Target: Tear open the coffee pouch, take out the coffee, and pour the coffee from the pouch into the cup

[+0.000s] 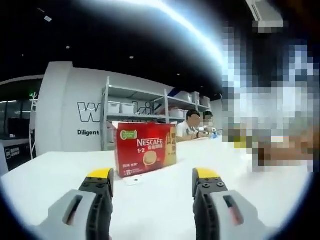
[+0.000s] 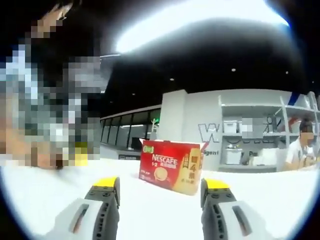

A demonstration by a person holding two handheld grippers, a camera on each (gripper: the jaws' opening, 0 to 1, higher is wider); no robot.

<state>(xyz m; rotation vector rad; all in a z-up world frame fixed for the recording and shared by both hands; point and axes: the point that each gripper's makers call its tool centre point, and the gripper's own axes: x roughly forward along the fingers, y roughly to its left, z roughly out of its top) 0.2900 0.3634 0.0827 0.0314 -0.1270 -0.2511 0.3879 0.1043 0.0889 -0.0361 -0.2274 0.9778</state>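
A red Nescafe coffee box (image 1: 145, 149) stands upright on the white table (image 1: 60, 175), a little beyond my left gripper (image 1: 154, 181). That gripper is open, its yellow-tipped jaws wide apart with nothing between them. In the right gripper view the same coffee box (image 2: 170, 166) stands just ahead of my right gripper (image 2: 161, 189) and between its jaws' lines. The right gripper is open and holds nothing. A small pale scrap (image 1: 131, 181) lies on the table in front of the box.
A person (image 1: 189, 126) sits at the far end of the table. Metal shelves (image 1: 131, 107) with white bins stand along the back wall. A yellow object (image 2: 81, 159) lies at the left on the table, partly blurred.
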